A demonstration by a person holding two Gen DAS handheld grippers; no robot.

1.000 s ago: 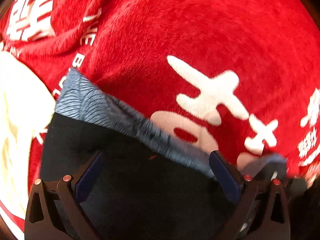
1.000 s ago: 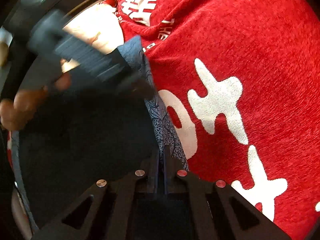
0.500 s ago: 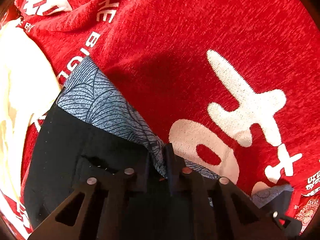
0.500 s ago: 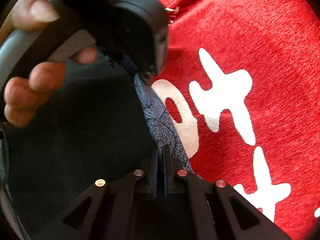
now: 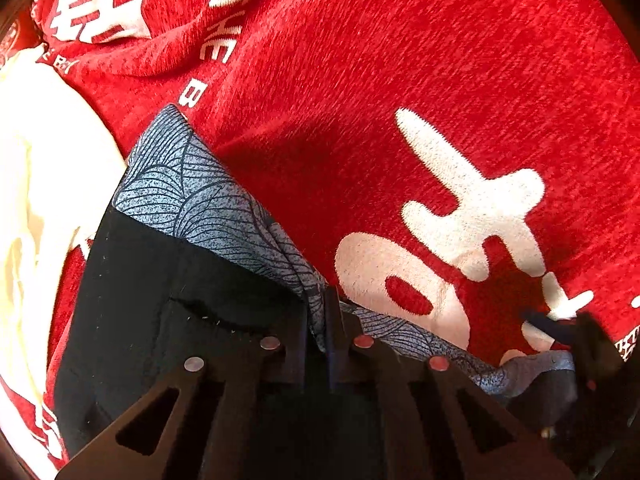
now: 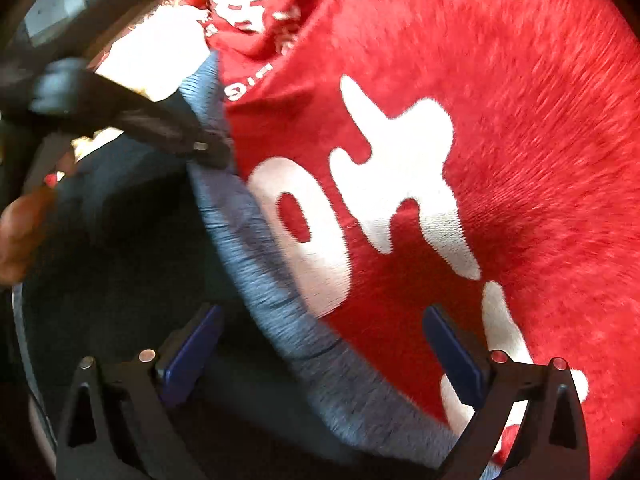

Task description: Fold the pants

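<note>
Your left claw (image 5: 318, 332) was pressed together, pinching the blue-grey patterned waistband (image 5: 192, 196) of the pants (image 5: 160, 304). The band ran up between its two fingers and bunched into a small ridge right at the tips. In the right wrist view that same claw (image 6: 208, 152) came in from the upper left, its tip on the waistband (image 6: 256, 248), with your hand (image 6: 20, 232) blurred at the left edge behind it.

Your right claw (image 6: 320, 344) was spread, its jaws opening. The waistband lay between its blue pads (image 6: 192, 344), but neither pad pressed on the cloth. In the left wrist view the right claw (image 5: 576, 344) showed only as a dark blur at the far end of the waistband, by a loose grey corner of it.

Out from the waistband on one side, the black body of the pants spread under both claws, with a short slit in the cloth near the left one. On the other side of the waistband lay the red blanket (image 5: 400, 80), which the pants rested on; its large white letters (image 5: 460, 220) sat just beside the band. Past the end of the waistband farthest from the right claw, a pale cream cloth (image 5: 48, 168) lay against the blanket, bright with glare. The right wrist view was smeared with motion blur.
</note>
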